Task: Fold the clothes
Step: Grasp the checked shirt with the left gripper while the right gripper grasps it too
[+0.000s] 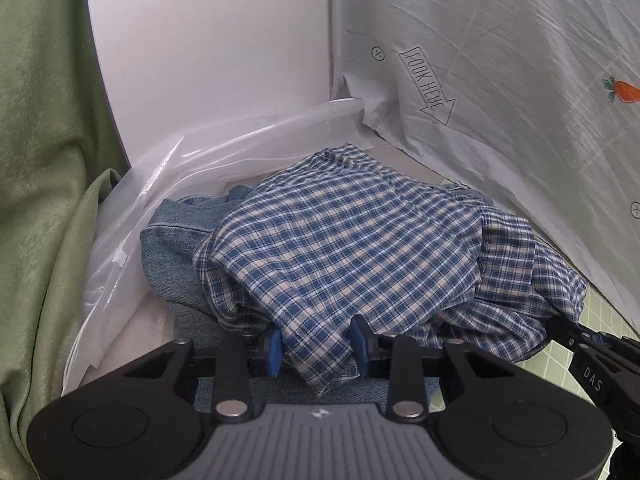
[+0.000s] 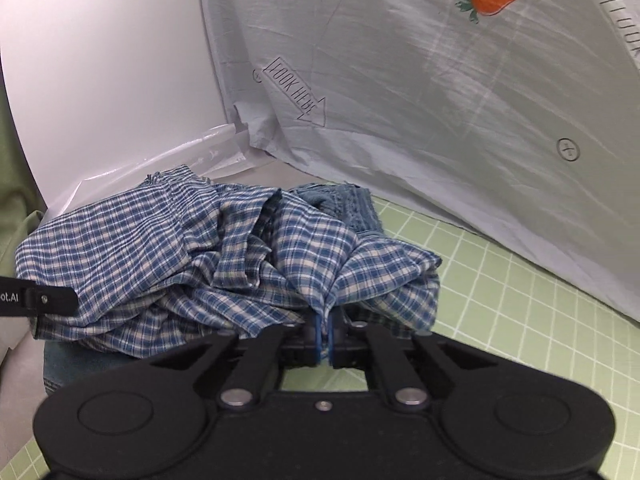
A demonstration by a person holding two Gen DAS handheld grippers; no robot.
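A pale grey sheet (image 2: 420, 120) hangs as a backdrop, thin and creased, printed with an orange carrot (image 2: 493, 2) and an outlined arrow (image 1: 427, 85) bearing block letters. Beside it stands a smooth white panel (image 1: 208, 48), and at the far left of the left wrist view falls a soft, matte green curtain (image 1: 44, 160). The work surface is a light green mat (image 2: 520, 304) ruled with a white grid. Crinkled clear plastic film (image 1: 168, 172) curls along the foot of the white panel.

On the mat lies a rumpled heap of clothes. On top is a plaid shirt (image 1: 340, 232), lightweight woven cotton in blue, navy and cream checks, bunched into deep folds. Beneath it, showing at the edges, is a denim garment (image 1: 172, 232) (thicker, faded blue, with a visible twill grain).

The left gripper (image 1: 318, 344), black with blue rubber pads, is partly closed, its pads pressing on a gathered fold at the shirt's near edge. The right gripper (image 2: 324, 332) is shut tight on a thin pinch of the same shirt's hem, the cloth fanning upward from between its blue pads.
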